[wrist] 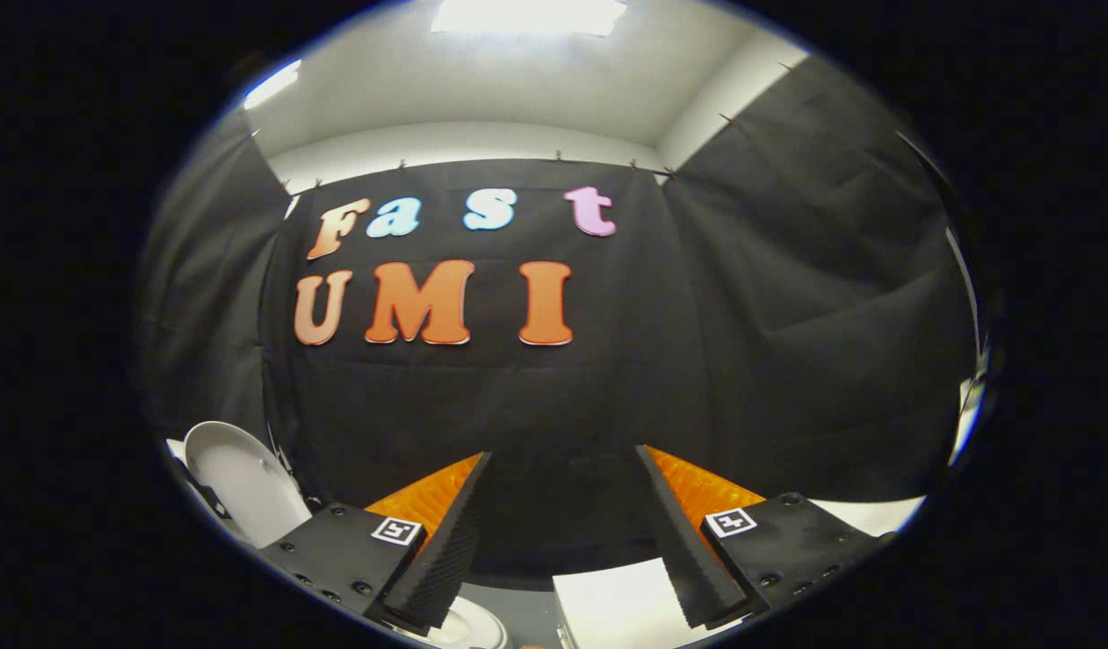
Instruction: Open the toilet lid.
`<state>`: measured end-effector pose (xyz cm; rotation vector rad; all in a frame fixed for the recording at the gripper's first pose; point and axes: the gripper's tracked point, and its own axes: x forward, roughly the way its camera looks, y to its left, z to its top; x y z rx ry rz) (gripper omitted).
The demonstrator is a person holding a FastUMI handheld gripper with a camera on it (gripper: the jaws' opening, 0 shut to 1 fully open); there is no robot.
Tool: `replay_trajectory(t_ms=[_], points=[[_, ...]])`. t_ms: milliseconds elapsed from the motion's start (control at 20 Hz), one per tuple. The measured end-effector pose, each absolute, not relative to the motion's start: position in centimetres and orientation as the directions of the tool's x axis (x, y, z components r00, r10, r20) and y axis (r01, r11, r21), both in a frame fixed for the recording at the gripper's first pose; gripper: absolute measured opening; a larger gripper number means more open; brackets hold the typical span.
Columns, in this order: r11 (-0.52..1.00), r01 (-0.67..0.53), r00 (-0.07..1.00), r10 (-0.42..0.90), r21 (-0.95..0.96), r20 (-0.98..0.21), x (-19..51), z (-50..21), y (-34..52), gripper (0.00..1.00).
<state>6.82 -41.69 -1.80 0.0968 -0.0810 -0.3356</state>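
At about eight o'clock from the fingers, off to their left, the toilet lid [238, 482] stands raised, a pale rounded oval tilted back against the black cloth wall [788, 342]. Its lower edge drops out of sight behind the left finger's mount. A dark fitting sits just beside the lid at its left.

The gripper [563, 532] is wide open: its two fingers [445, 541] stand well apart, spreading toward eleven and one o'clock, and nothing lies between them except the cloth wall beyond. Neither finger touches anything that can be made out. Each finger's mount carries a small square marker [397, 530].

Below the left finger's tip, at about seven o'clock, a curved white piece of the toilet [468, 631] peeks out; whether it is the seat or the bowl rim cannot be told. A strip of grey floor [526, 613] lies between it and a white flat surface [617, 604] at five o'clock, under the right finger.

Above the cloth, at twelve o'clock, a ceiling light [526, 13] glows on a pale ceiling
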Motion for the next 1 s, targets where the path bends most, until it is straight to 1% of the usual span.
replay_trajectory(t_ms=[100,200,250,300,400,450,500,600,750,850,900,1000], points=[[0.925,0.338,0.938,-0.345,0.172,0.016,8.3,-7.8,-45.4,0.98],[0.932,0.312,0.950,-0.305,0.184,-0.065,9.9,-13.5,-45.3,0.98],[0.934,0.310,0.949,-0.292,0.180,-0.121,10.5,-15.7,-45.1,0.99],[0.945,0.277,0.956,-0.252,0.175,-0.150,10.1,-16.6,-44.5,0.99],[0.957,0.244,0.963,-0.221,0.158,-0.154,10.7,-16.1,-43.5,0.99],[0.961,0.251,0.959,-0.230,0.117,-0.167,11.2,-16.8,-43.6,0.99],[0.967,0.240,0.954,-0.219,0.086,-0.203,11.7,-18.1,-43.4,0.98],[0.963,0.220,0.950,-0.177,0.152,-0.257,10.9,-20.0,-42.0,0.99],[0.969,0.207,0.956,-0.171,0.137,-0.238,10.7,-19.2,-41.3,0.98],[0.971,0.218,0.944,-0.184,0.100,-0.273,11.5,-19.9,-42.5,0.98],[0.975,0.204,0.945,-0.173,0.087,-0.279,11.4,-19.8,-42.9,0.98],[0.965,0.225,0.946,-0.184,0.135,-0.268,10.8,-19.2,-43.4,1.00]])
